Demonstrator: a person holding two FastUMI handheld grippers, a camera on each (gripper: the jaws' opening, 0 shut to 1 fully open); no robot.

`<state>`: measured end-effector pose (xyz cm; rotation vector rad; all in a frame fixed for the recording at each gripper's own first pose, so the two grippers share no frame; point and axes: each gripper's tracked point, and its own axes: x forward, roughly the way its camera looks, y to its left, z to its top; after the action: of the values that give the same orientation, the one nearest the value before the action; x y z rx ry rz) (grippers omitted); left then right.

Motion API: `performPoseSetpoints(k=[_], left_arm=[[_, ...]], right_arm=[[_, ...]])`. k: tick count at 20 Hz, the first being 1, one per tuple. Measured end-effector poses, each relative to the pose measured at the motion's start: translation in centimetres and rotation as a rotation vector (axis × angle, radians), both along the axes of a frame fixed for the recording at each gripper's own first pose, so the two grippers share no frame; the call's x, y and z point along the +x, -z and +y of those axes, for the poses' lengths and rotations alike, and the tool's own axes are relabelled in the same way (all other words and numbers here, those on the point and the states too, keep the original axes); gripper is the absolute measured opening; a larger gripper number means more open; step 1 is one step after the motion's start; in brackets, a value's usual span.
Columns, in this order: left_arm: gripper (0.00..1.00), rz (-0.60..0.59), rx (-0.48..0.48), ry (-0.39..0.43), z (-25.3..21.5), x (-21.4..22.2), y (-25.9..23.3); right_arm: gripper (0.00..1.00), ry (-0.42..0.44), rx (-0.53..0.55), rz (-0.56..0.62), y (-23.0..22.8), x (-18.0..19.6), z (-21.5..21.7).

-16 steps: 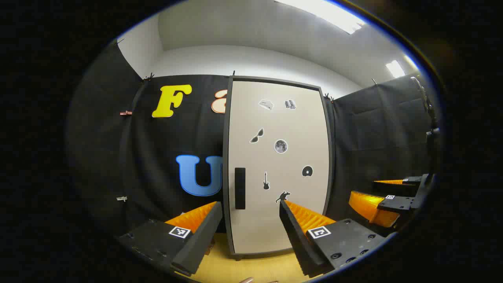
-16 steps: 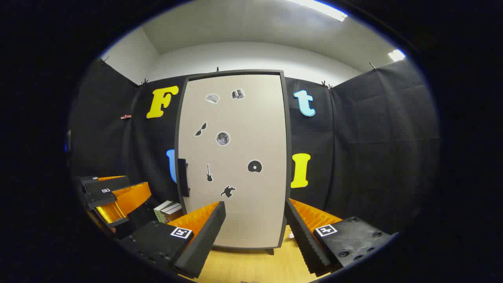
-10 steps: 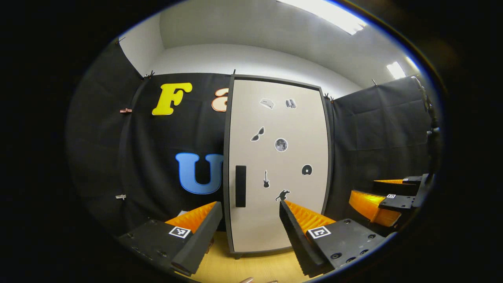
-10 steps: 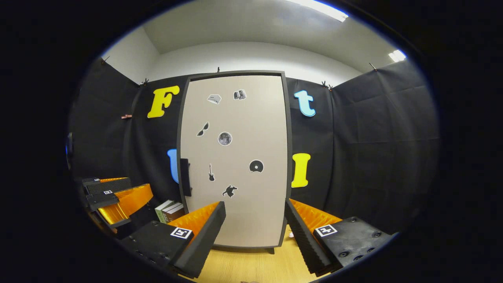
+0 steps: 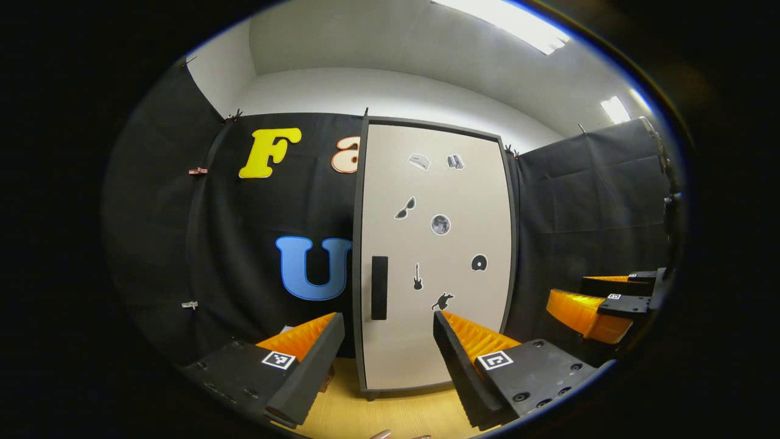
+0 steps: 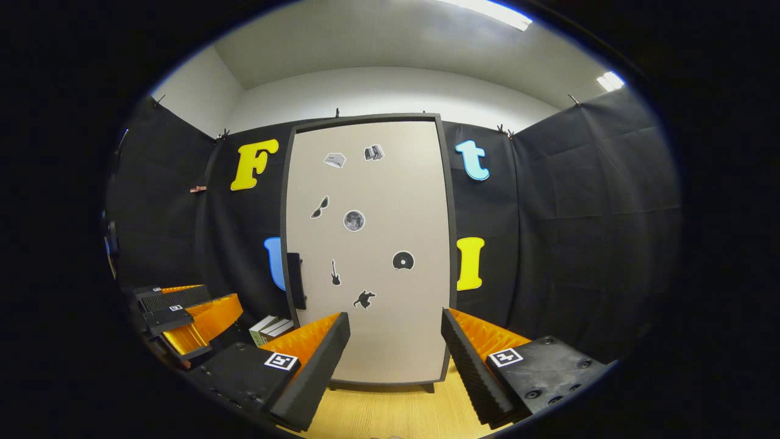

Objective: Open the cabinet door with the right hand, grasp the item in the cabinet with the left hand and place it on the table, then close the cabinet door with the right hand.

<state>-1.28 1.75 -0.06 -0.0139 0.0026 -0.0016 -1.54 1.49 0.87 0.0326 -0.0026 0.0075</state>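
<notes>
The cabinet door (image 6: pixel 368 244) stands closed, its pale face dotted with small stickers and a dark handle (image 5: pixel 379 287) near its left edge. Both hand-held grippers hang in front of it, well apart from it, over the wooden surface (image 6: pixel 390 411). The left hand-held gripper (image 5: pixel 387 353) has its fingers spread, and the right hand-held gripper (image 6: pixel 393 353) likewise, neither holding anything. The item inside is hidden. A few books (image 6: pixel 268 328) stand left of the cabinet.

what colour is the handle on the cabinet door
Black: a vertical bar handle on the beige cabinet door, near its left edge. Clearest in the left gripper view.
</notes>
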Motion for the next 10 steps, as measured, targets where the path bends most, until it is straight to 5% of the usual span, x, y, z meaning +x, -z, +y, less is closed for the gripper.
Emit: performPoseSetpoints(k=[10], left_arm=[[0.93, -0.011, -0.007, 0.0, 1.2, -1.1, -0.5]], right_arm=[[0.97, -0.007, -0.039, -0.021, -0.5, -0.5, 1.6]])
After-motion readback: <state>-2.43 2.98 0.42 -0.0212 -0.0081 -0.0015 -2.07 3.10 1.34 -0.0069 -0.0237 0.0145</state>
